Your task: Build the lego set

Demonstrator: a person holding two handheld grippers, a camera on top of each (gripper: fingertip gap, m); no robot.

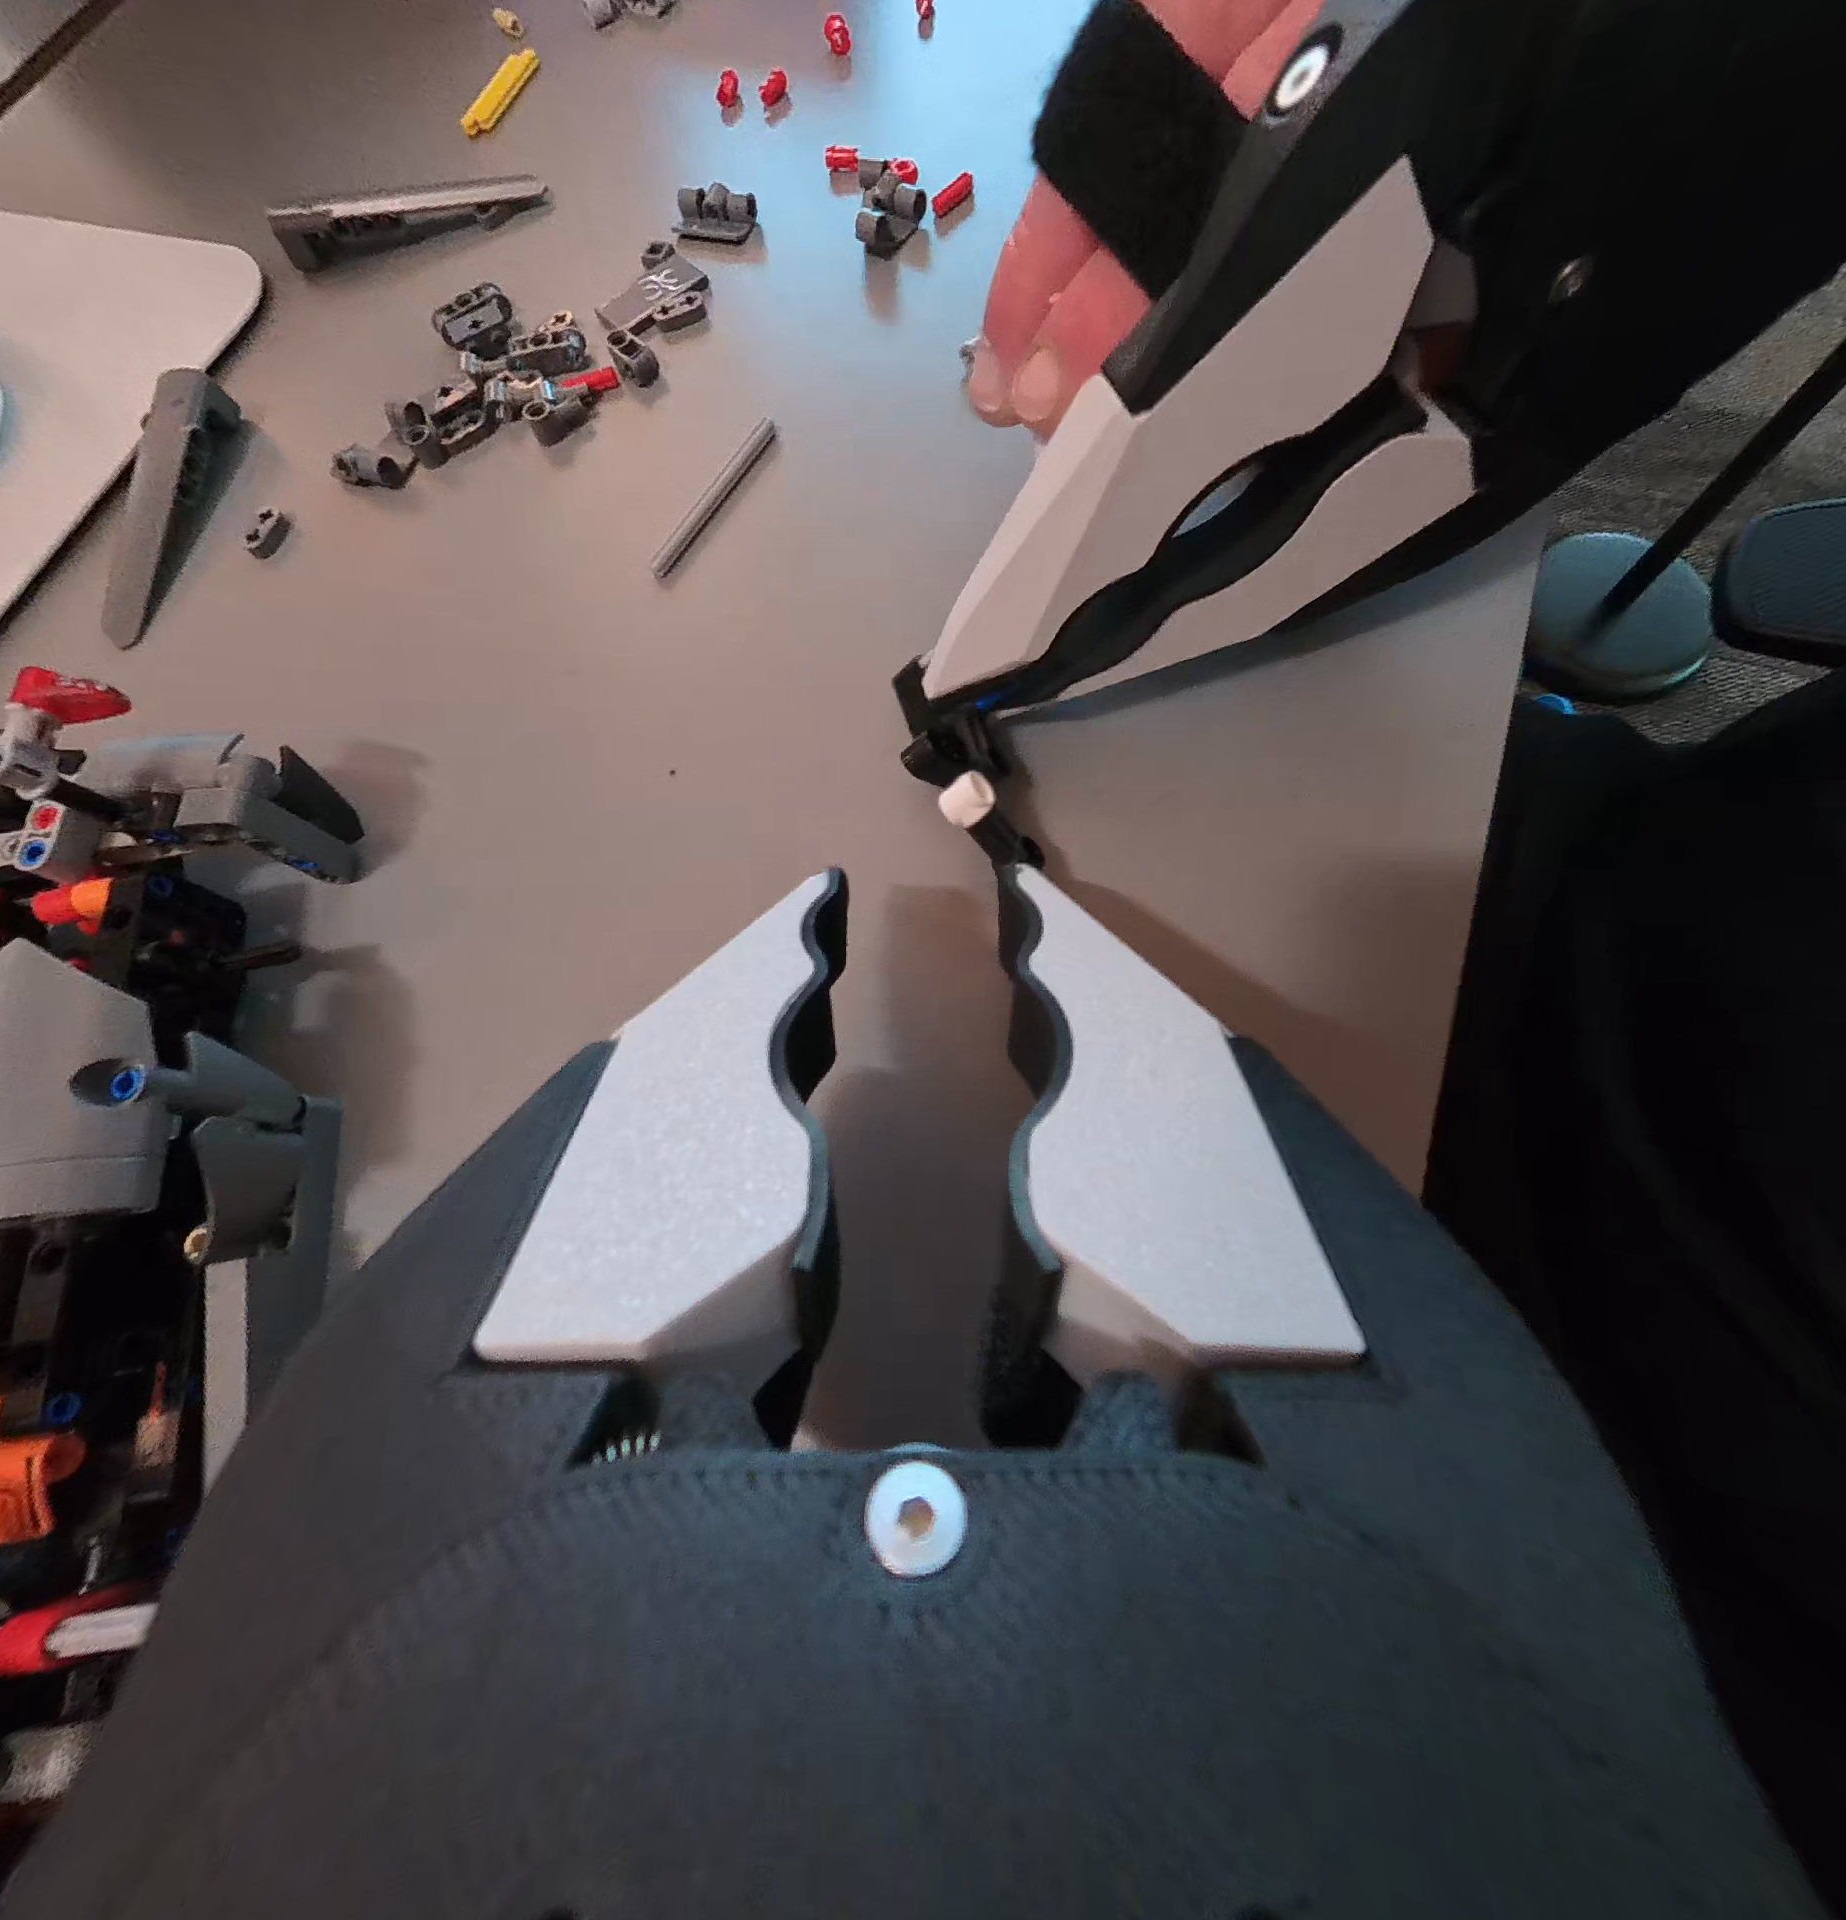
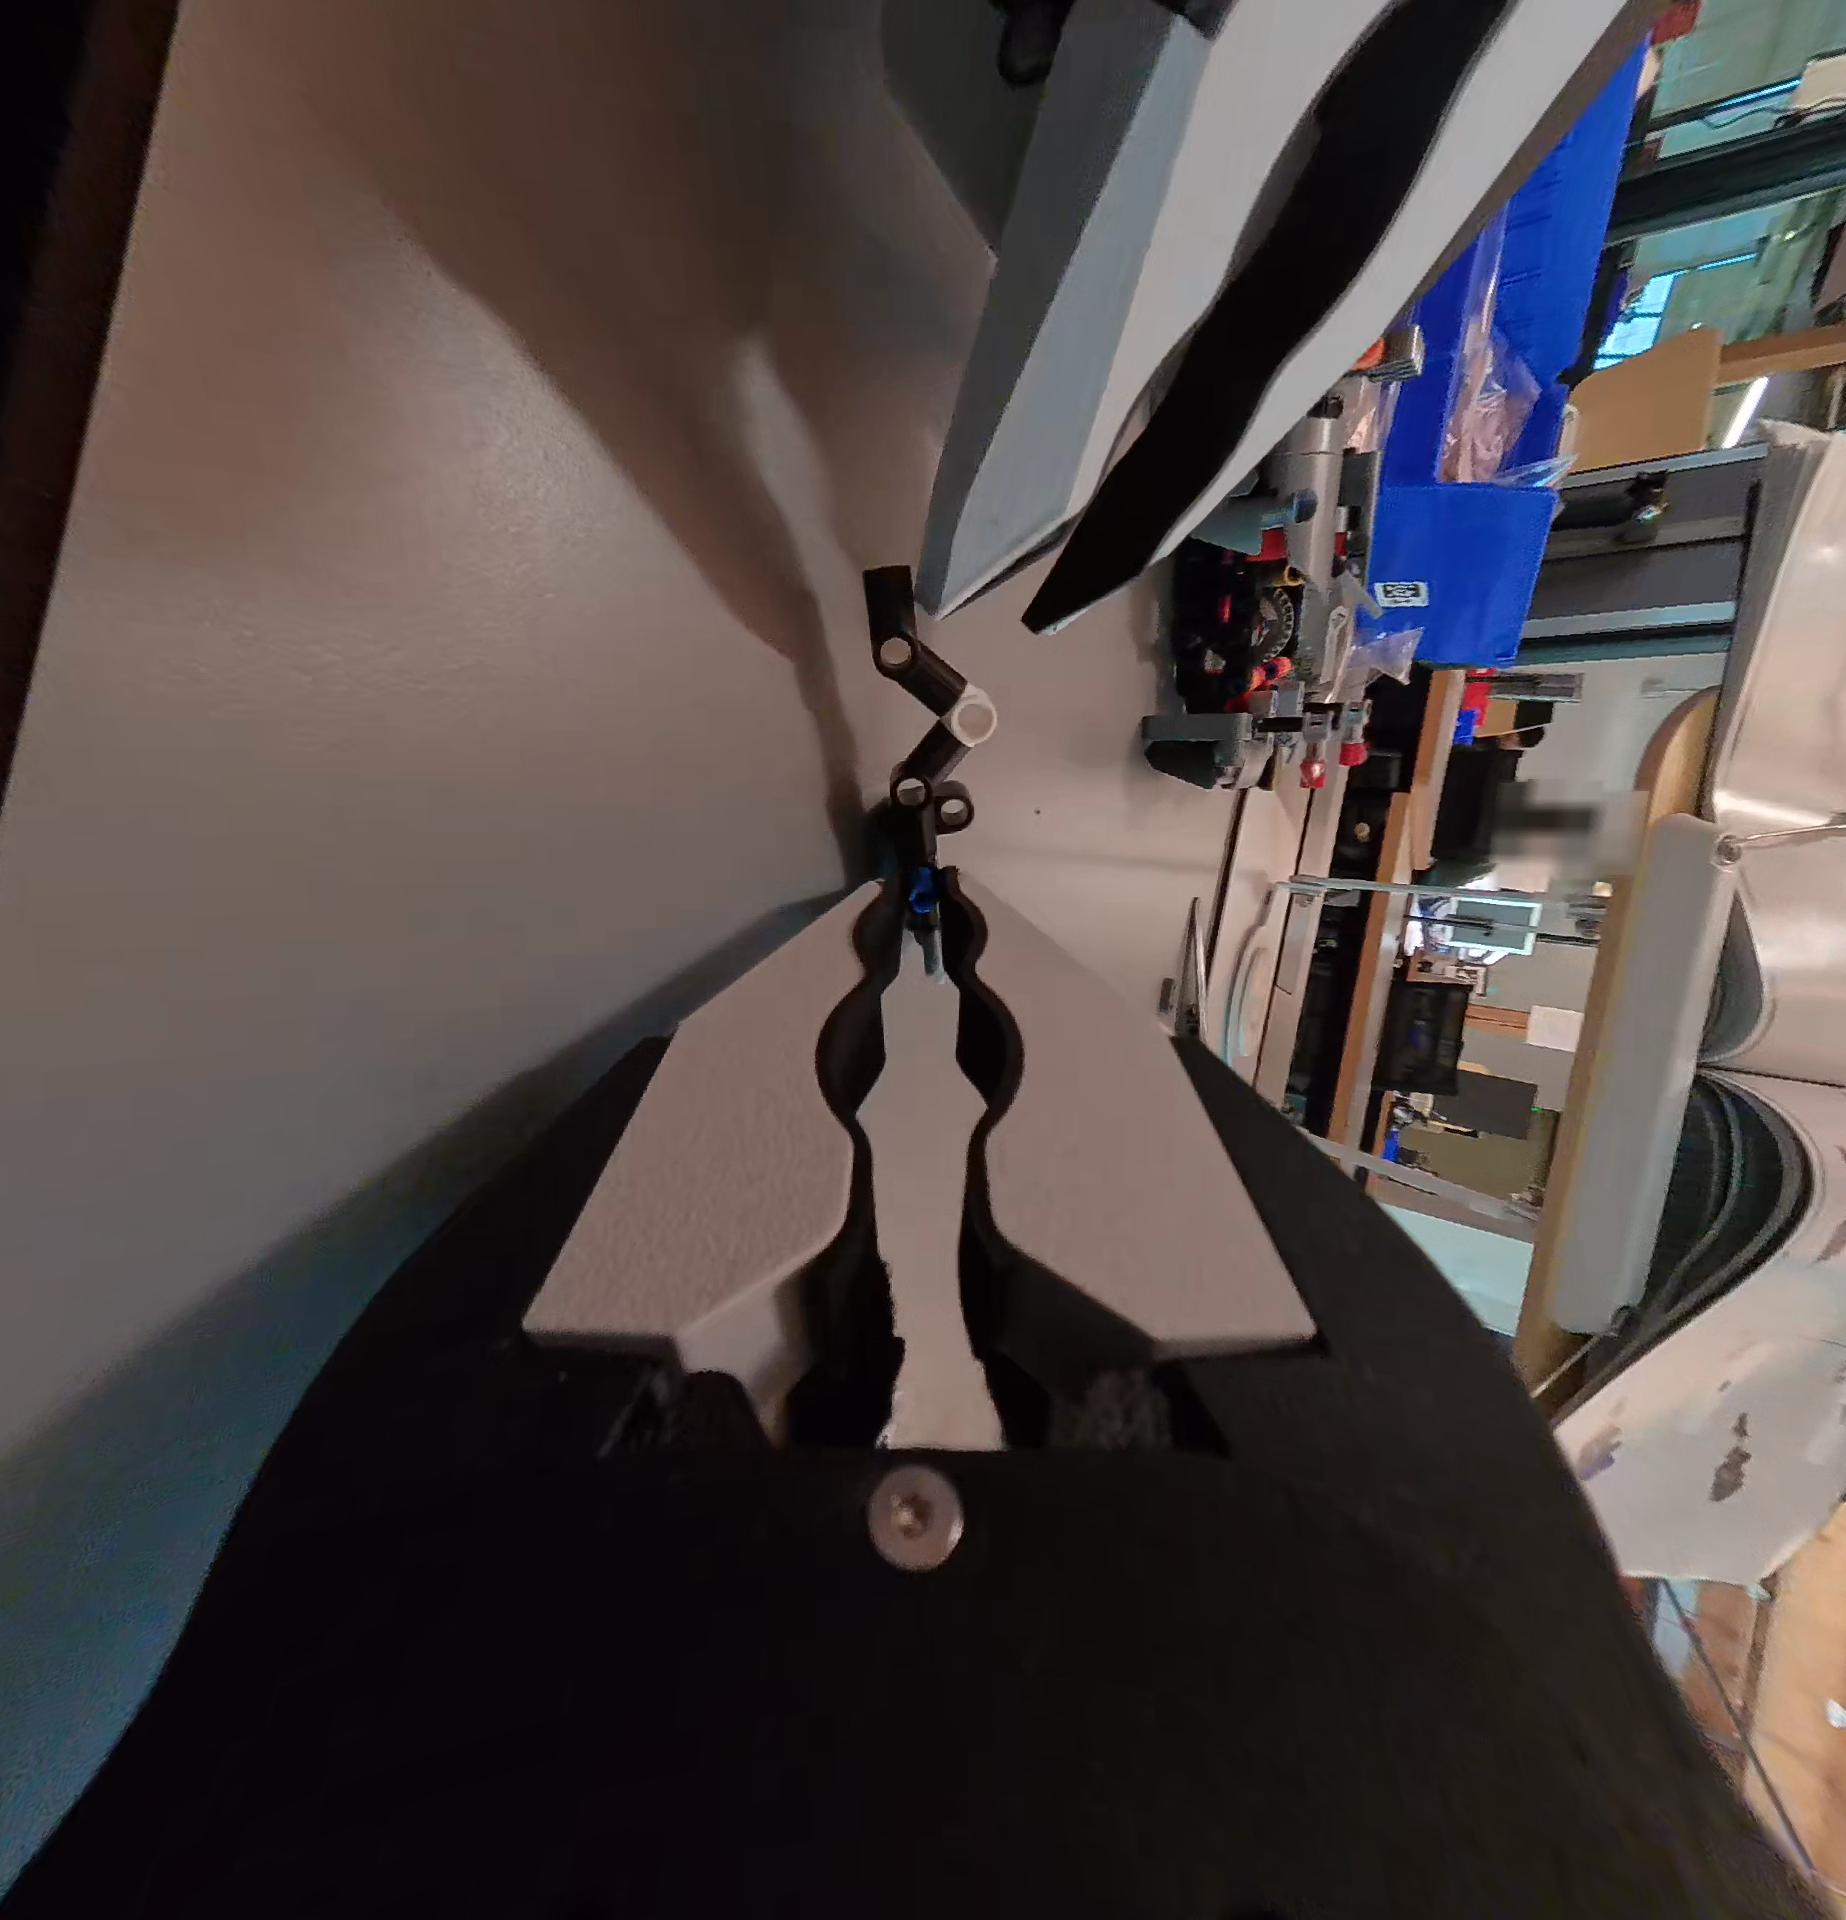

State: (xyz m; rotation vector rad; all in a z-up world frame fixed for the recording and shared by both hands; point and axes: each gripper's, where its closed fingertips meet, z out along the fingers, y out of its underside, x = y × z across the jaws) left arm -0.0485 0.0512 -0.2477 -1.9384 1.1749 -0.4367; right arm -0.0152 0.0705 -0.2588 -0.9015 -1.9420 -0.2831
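Right gripper (image 2: 914, 904) is clamping a small chain of black connector pieces (image 2: 924, 717) by its near end; both pads are pressing on a blue pin (image 2: 924, 885) at the base of the chain. The chain is zigzagging out past the tips, with a white sleeve (image 2: 973, 717) at the middle bend, and is hanging in the air just over the grey table (image 2: 431, 623).

Left gripper (image 1: 924, 883) is standing partly open with nothing between its fingers. Its right fingertip (image 1: 1018, 883) is sitting right at the free end of the chain (image 1: 960, 769); I cannot tell whether it is touching. In the right wrist view the left gripper's tips (image 2: 986, 613) are showing just beside the far black piece.

Farther out: loose grey connectors (image 1: 503, 384), red pins (image 1: 846, 156), a yellow bar (image 1: 499, 94) and a grey axle (image 1: 713, 497) are lying scattered across the table. A half-built brick model (image 1: 98, 935) is sitting at the left edge. The person's hand (image 1: 1064, 281) is wrapping the right gripper's handle.
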